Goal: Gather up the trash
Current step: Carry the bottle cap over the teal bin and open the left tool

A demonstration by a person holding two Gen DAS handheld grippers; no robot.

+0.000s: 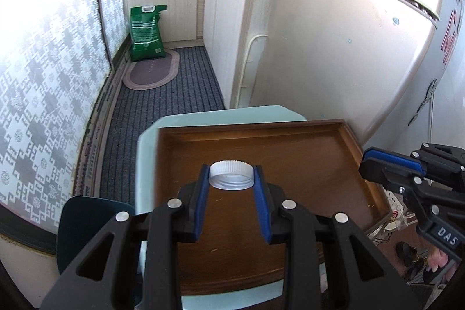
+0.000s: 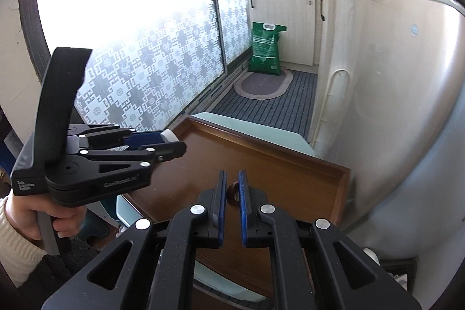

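White screw cap (image 1: 231, 175) sits clamped btwn the blue pads (image 1: 203, 193) of the left gripper (image 1: 232, 179), held just over the brown wooden tray (image 1: 290, 141), near its middle; can't tell if the cap's rim touches the wood or hangs a bit above. In the right wrist view the same cap shows as a pale end poking past the left gripper's tips (image 2: 170, 137), above the tray's near-left edge (image 2: 203, 124). Right gripper (image 2: 232, 188) is narrowed to a slim slot, w/ a small dark brown ring-shaped bit (image 2: 232, 193) btwn its pads; whether it's actually pinched or just lying on the tray behind, can't tell. Tray rests on a pale teal stool or table (image 1: 232, 112), beside the white fridge (image 1: 348, 48); otherwise tray looks bare. Step in hand, imo: pickup done for the cap, carry phase. No bin visible in either view, so next move calls for lifting clear of the tray lip, keeping the squeeze steady (cap is light, smooth, could pop out), & turning toward wherever trash goes.
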